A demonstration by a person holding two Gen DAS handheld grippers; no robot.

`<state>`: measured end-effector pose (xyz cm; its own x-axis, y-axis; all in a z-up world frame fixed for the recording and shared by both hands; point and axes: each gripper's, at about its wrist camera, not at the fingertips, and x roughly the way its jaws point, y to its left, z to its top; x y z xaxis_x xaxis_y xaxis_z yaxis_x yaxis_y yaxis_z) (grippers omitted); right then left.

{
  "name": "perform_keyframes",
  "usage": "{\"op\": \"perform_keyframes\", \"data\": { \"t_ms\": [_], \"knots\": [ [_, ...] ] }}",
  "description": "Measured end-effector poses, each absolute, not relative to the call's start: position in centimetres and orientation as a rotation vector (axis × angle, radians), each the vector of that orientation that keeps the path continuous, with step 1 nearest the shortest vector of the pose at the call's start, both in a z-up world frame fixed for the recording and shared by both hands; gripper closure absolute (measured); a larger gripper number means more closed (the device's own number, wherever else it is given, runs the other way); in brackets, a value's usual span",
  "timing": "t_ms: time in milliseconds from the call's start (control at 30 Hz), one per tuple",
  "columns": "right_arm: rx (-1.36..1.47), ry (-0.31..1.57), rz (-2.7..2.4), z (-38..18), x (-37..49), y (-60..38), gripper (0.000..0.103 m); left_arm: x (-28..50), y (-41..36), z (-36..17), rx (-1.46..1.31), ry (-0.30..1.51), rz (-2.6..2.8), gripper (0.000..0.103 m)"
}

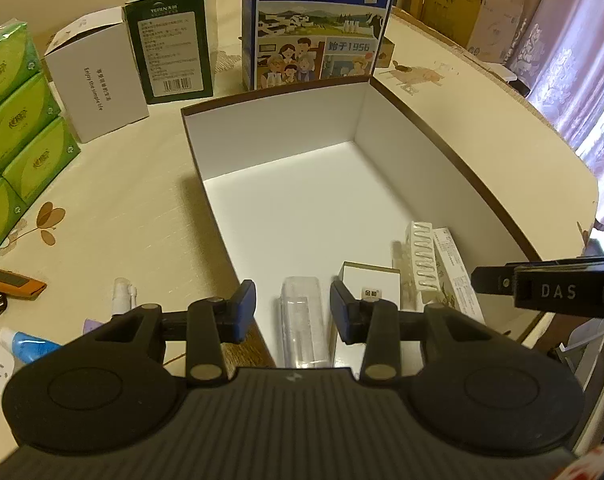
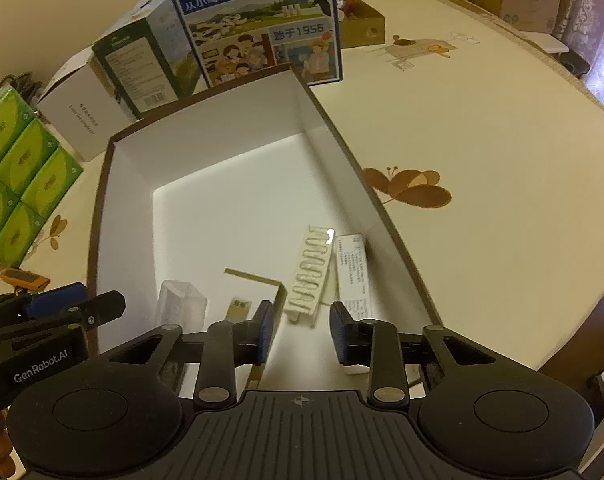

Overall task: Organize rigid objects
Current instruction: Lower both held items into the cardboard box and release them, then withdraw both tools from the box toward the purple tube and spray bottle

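A large open box (image 1: 270, 144) with white inside and brown rim sits on the table; it also shows in the right wrist view (image 2: 206, 148). At its near end lie a clear plastic case (image 1: 302, 324), a white carton (image 1: 375, 282), a white blister strip (image 1: 421, 256) and a long printed box (image 1: 457, 272). The right wrist view shows them too: clear case (image 2: 182, 308), carton (image 2: 250, 292), blister strip (image 2: 311, 272), printed box (image 2: 351, 272). My left gripper (image 1: 293, 312) is open and empty above the clear case. My right gripper (image 2: 300, 332) is open and empty above the blister strip.
A blue milk carton (image 1: 315, 20), a green box (image 1: 170, 40) and a white box (image 1: 96, 84) stand behind the large box. Green tissue packs (image 1: 14, 128) stack at the left. An orange tool (image 1: 10, 284), a spray bottle (image 1: 122, 296) and a blue tube (image 1: 26, 346) lie at the near left.
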<state>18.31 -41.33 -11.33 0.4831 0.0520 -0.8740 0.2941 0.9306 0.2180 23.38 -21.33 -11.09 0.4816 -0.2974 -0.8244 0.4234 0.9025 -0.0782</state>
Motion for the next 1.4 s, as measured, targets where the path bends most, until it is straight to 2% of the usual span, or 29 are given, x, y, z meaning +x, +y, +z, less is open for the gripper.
{"op": "perform_keyframes", "data": {
  "t_ms": [333,467,867,1400],
  "knots": [
    [0.371,1.03,-0.146,-9.4,16.9,-39.7,0.053,21.4,-18.8,-8.8,0.11,0.965,-0.429,0.065],
    [0.356,1.017,-0.138,-8.5,16.3,-38.7,0.049,20.6,-17.7,-7.8,0.093,0.963,-0.419,0.064],
    [0.332,0.992,-0.088,-6.1,14.2,-35.5,0.043,17.8,-14.2,-5.3,0.056,0.94,-0.386,0.064],
    [0.256,1.004,0.046,-5.0,11.0,-29.3,0.04,13.7,-9.1,-3.6,0.041,0.929,-0.323,0.064]
  ]
}}
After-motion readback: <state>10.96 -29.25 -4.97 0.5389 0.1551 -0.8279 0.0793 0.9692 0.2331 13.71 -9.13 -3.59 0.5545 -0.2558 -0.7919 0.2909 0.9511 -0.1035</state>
